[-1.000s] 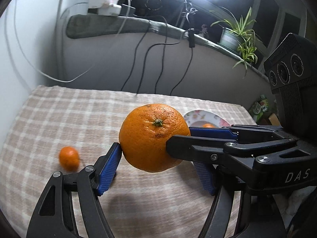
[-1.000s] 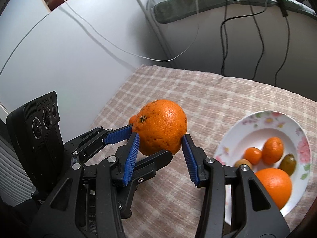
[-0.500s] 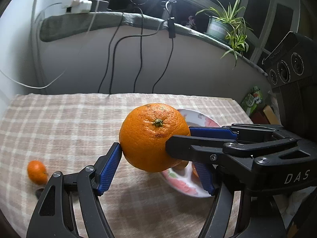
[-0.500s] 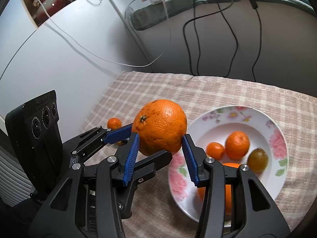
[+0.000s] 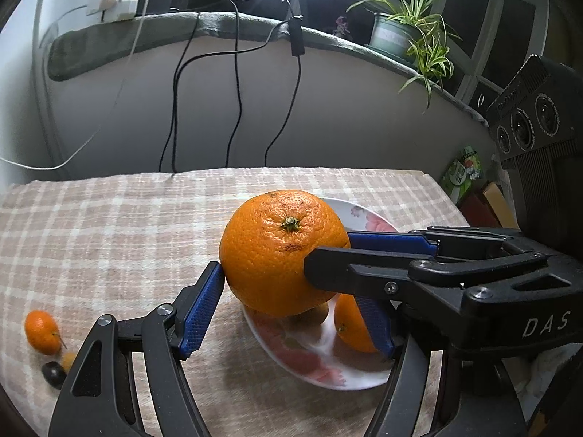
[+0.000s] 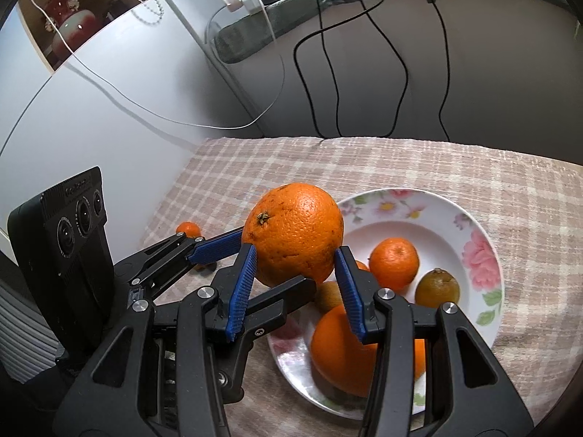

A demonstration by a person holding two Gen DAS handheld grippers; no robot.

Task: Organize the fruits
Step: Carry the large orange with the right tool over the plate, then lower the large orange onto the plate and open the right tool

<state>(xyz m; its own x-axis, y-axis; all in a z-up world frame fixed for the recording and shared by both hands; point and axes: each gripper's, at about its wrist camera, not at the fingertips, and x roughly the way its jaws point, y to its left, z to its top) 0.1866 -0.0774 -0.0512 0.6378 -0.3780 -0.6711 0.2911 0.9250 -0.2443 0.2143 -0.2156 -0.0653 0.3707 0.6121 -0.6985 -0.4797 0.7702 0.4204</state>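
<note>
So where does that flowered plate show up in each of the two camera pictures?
Left wrist view: the flowered plate sits lower centre-right, mostly hidden behind the big orange.
Right wrist view: the plate fills the lower right, fruit inside.
Shared landmark: the big orange held by both grippers.

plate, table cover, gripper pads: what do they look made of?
Plate: looks like glazed ceramic or porcelain, glossy white with printed pink flowers; melamine not ruled out.
Table cover: woven fabric, matte, beige-and-cream plaid with a visible coarse weave.
Pads: blue, finely ribbed, matte, probably rubber or soft plastic, set on black hard-plastic fingers.
</note>
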